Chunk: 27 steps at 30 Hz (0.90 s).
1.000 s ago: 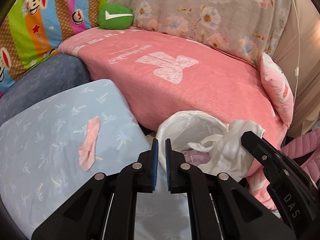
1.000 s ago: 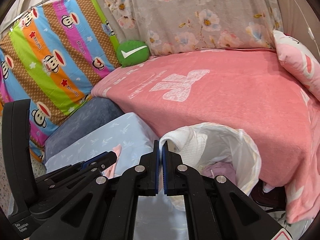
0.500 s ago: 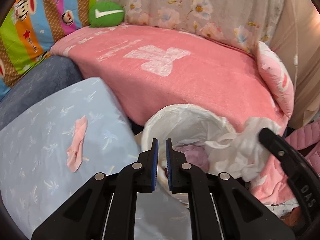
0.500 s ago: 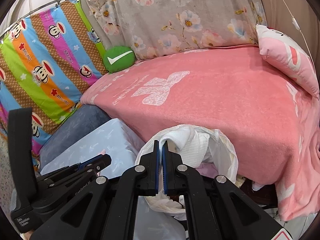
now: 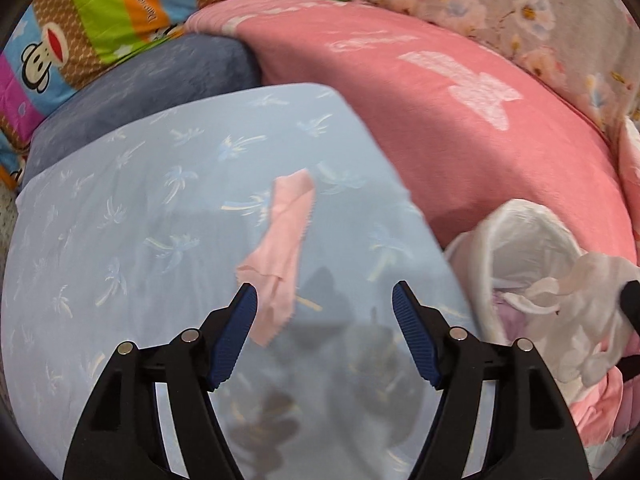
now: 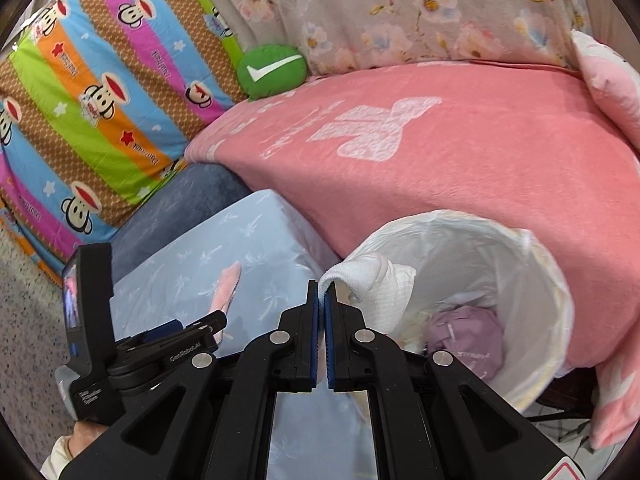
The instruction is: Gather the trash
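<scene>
At the far left hangs one striped monkey-print sheet [image 6: 92, 92], with one green cushion [image 6: 272, 70] at its right edge against one floral curtain [image 6: 420, 12]. Below the sheet lies one dark blue cushion [image 5: 160, 76], and nearer is the table [image 5: 120, 240], covered in pale blue cloth with a palm pattern.

One pink scrap [image 5: 282, 248] lies on the table, long and crumpled, running from near to far. The left tongs [image 5: 325, 294] hang over the table with the jaws spread wide and nothing between them; the left finger's blue pad [image 5: 236, 328] sits just beside the scrap's near end, though contact cannot be told. In the right wrist view the left tongs [image 6: 188, 326] show at the lower left, close to the same scrap [image 6: 226, 286].

To the right, one pink blanket [image 6: 460, 152] with a white figure covers the bed. One bin [image 6: 536, 280], lined with a white bag, stands between the table and the bed; one purple wad [image 6: 468, 336] lies inside it.

The right tongs [image 6: 321, 304] are pressed together on one white cloth [image 6: 372, 284], pinching its edge so that it drapes over the bin's near-left rim and hangs into the opening. In the left wrist view the cloth [image 5: 576, 320] hangs at the bin's [image 5: 520, 224] right side.

At the far right one pink pillow [image 6: 608, 80] rests on the bed.
</scene>
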Tool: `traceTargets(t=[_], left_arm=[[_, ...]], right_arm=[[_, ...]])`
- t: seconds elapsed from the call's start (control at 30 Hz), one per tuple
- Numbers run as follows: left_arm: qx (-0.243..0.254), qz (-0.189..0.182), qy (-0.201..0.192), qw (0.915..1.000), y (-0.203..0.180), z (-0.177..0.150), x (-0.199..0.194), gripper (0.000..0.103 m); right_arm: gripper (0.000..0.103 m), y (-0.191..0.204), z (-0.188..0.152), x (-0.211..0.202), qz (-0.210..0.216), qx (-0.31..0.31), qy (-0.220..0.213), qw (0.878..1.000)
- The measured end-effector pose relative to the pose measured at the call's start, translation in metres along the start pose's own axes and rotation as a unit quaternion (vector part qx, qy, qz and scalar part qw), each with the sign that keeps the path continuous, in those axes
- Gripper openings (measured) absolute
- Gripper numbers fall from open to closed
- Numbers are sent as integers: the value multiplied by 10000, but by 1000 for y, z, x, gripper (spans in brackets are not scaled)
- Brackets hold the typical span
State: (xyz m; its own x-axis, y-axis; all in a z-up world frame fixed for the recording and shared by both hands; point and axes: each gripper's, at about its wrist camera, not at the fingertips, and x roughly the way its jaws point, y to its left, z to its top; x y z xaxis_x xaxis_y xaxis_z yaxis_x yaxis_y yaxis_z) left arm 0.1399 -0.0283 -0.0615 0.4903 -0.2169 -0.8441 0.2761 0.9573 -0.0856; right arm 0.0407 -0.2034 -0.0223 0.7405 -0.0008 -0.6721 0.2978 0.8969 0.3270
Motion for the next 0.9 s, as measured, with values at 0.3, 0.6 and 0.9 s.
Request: traceTargets(t=[0.3, 0.6, 0.9], left_arm=[[-229, 55, 357, 9991, 27, 9, 41, 58], [-233, 30, 448, 9987, 26, 13, 48, 12], [-107, -210, 304, 9993, 8, 3, 16, 6]], right_arm=[[3, 25, 3, 47, 116, -104, 293, 9995], [3, 29, 3, 58, 153, -92, 379, 9991], [3, 24, -2, 40, 151, -39, 264, 9995]])
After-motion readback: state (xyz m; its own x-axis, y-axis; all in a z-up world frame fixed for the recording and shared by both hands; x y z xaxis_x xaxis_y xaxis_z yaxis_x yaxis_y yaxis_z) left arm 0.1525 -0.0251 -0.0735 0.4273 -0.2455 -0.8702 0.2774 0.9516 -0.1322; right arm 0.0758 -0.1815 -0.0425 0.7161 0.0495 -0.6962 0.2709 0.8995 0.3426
